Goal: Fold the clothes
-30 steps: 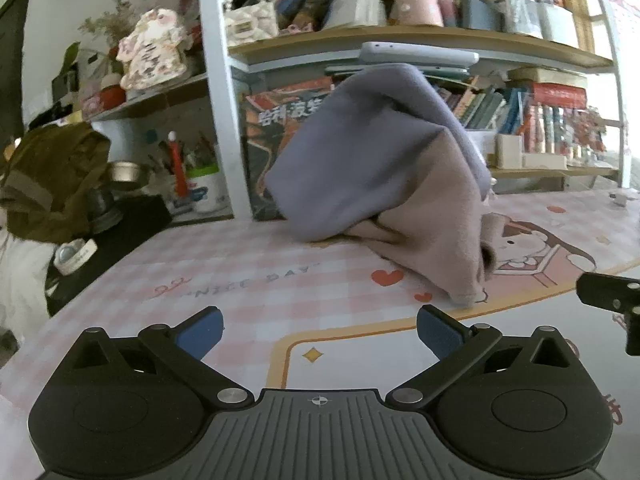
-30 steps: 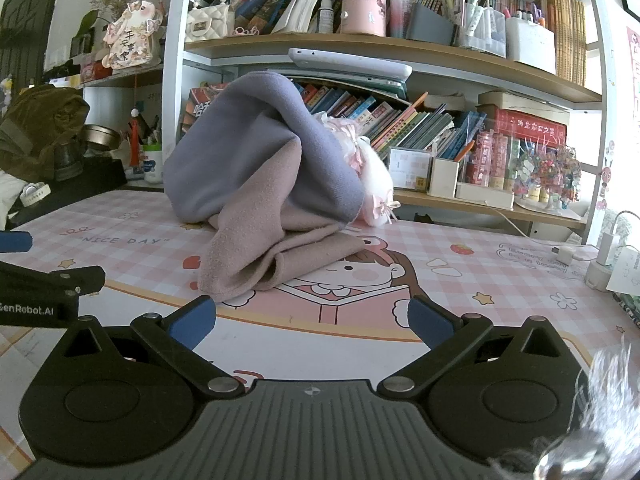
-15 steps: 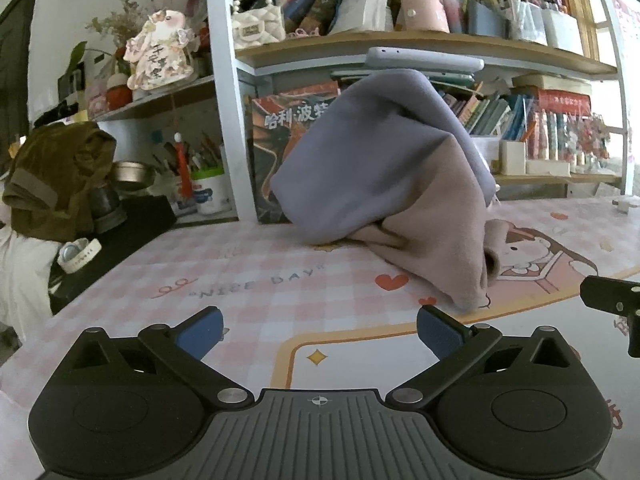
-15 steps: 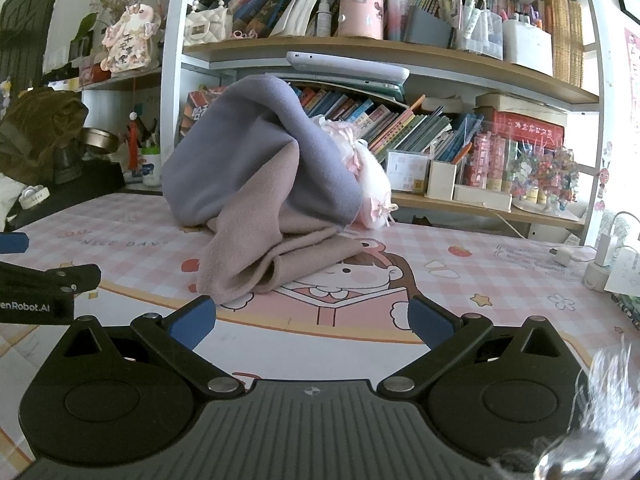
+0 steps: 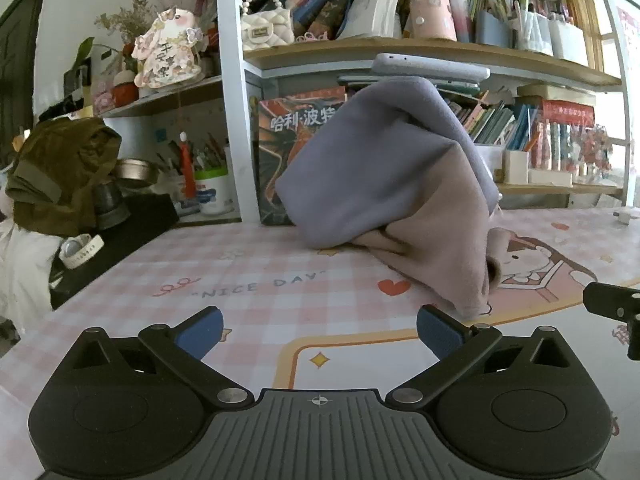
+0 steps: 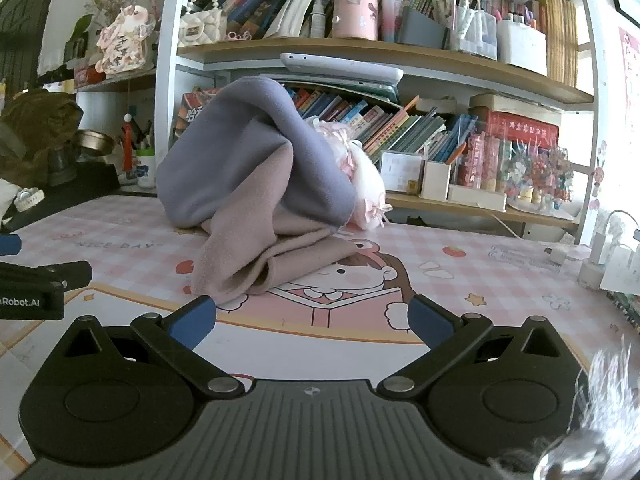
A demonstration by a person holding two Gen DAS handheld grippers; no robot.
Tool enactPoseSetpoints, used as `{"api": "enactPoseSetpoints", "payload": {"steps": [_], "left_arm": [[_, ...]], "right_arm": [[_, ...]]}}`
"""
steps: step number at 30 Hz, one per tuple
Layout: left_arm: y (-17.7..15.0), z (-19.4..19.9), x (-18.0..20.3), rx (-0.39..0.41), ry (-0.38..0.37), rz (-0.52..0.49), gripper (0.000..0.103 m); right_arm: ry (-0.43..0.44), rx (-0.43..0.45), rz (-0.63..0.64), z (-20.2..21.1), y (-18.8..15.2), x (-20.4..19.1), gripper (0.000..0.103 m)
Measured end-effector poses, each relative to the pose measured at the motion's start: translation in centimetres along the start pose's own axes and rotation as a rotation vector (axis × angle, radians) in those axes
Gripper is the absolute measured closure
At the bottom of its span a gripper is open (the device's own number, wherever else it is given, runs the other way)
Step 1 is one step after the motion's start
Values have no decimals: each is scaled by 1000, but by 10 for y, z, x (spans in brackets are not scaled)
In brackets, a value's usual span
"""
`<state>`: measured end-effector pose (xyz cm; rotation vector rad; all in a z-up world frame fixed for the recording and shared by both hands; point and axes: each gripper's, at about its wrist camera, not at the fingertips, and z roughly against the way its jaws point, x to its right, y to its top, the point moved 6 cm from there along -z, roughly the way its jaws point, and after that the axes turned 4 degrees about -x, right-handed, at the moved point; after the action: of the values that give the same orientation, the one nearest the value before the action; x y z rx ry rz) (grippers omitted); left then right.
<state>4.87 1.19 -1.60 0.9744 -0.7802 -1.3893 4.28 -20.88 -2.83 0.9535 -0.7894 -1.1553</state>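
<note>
Basically both tools idle low over the desk mat (image 5: 248, 280). Left gripper (image 5: 318, 326) has fingers spread wide, nothing between them; right gripper (image 6: 310, 320) likewise spread and empty. Garment (image 5: 400, 184), lilac outside with a dusty-pink inner face, sits heaped and unfolded at about 12 o'clock from each gripper, draped over a white-pink plush toy (image 6: 362, 176) peeking out at its 3 o'clock. Bookshelf (image 6: 440, 64) right behind. Olive jacket (image 5: 56, 172) at 9 o'clock, well apart.

A crumpled garment (image 5: 400, 200) lies on the pink checked table (image 5: 248, 280).
</note>
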Motion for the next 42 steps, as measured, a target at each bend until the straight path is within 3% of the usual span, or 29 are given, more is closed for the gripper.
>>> {"api": "enactPoseSetpoints", "payload": {"steps": [10,14,20,24,27,31,37,42], "left_arm": [[2,9,-7,58,-61,51,0],[2,5,-10,41,-112,73,0],[0,3,-5,28,-121,49,0],[0,1,0,24,-206,35,0],[2,-2,7,5,-277,9,3],[18,-5,15,-1,-320,-48,8],[59,-22,30,-3,-392,-99,8],[87,-56,59,-5,-395,-141,8]], "right_arm": [[1,22,23,3,1,-4,0],[21,0,21,-1,0,-4,1],[61,-17,-3,-3,-1,-3,2],[119,-21,-48,-4,-1,3,3],[195,-74,-80,-13,-2,4,3],[234,-127,-82,-26,2,5,3],[245,-113,-61,-37,26,6,0],[221,-99,-51,-51,39,14,0]]}}
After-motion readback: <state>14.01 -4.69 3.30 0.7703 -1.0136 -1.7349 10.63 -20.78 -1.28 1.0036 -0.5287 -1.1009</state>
